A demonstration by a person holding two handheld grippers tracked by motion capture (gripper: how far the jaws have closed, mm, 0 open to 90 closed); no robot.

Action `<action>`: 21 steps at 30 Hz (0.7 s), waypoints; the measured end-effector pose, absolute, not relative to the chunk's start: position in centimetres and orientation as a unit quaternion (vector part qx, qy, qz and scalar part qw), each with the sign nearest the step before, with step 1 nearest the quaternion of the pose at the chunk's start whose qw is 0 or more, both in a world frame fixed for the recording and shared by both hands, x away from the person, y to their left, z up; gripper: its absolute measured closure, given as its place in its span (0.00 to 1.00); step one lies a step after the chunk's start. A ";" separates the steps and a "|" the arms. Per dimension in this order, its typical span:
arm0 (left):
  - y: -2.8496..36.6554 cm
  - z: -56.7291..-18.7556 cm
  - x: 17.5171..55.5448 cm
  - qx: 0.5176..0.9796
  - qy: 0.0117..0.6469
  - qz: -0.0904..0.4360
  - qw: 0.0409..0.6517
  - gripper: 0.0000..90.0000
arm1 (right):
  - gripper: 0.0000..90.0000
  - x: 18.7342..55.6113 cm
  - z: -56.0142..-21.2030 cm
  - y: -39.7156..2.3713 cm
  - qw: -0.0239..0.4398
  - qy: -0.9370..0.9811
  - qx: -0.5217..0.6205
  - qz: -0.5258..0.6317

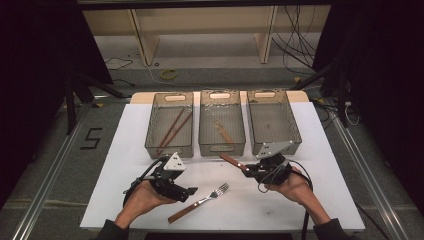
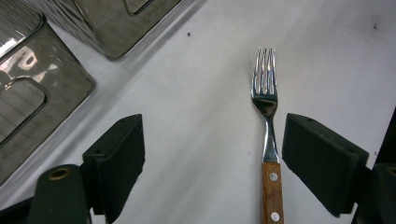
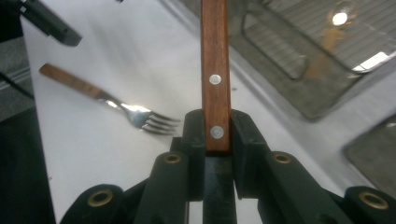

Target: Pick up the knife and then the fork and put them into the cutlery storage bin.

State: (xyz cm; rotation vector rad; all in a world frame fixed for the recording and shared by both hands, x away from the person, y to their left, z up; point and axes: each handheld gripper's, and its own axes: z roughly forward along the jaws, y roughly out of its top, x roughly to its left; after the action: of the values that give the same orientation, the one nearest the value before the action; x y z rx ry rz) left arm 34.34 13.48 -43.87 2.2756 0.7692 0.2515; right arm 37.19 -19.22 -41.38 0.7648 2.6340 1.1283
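White table (image 1: 300, 200): your right gripper (image 3: 217, 140) is squeezing a stiff wooden handle (image 3: 215, 70); your wide-open left gripper (image 2: 212, 158) is straddling the fork (image 2: 267, 140)

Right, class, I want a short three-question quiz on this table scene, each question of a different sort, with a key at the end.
1. True or false: the left tongs are shut on the fork.
2. Multiple choice: what do the right tongs grip? A) a spoon bowl B) a wooden handle C) a cable
3. Fill in: the left basket holds two brown ____.

Key
1. False: they stand open, with the fork lying on the table between them.
2. B: they are shut on the handle, near its end with the rivets.
3. Sticks, which lie slanted in the basket.
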 end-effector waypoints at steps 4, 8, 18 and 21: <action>13.7 -44.0 34.2 0.878 0.301 0.101 0.358 0.22 | 0.87 38.1 -41.0 -20.0 0.095 0.876 0.277 0.384; 14.0 -44.3 34.1 0.876 0.306 0.102 0.358 0.22 | 0.87 38.9 -40.6 -20.3 0.101 0.870 0.292 0.385; 14.2 -44.9 33.8 0.873 0.316 0.098 0.359 0.22 | 0.87 41.1 -39.6 -21.0 0.117 0.854 0.329 0.386; 14.3 -45.0 33.7 0.873 0.315 0.100 0.358 0.22 | 0.87 42.0 -39.1 -21.2 0.124 0.847 0.341 0.389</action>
State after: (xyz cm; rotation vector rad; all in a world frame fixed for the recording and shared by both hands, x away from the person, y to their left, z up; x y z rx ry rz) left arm 33.68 14.26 -45.00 2.2542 0.8131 0.2577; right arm 42.02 -21.22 -39.07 0.9941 2.4680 1.1348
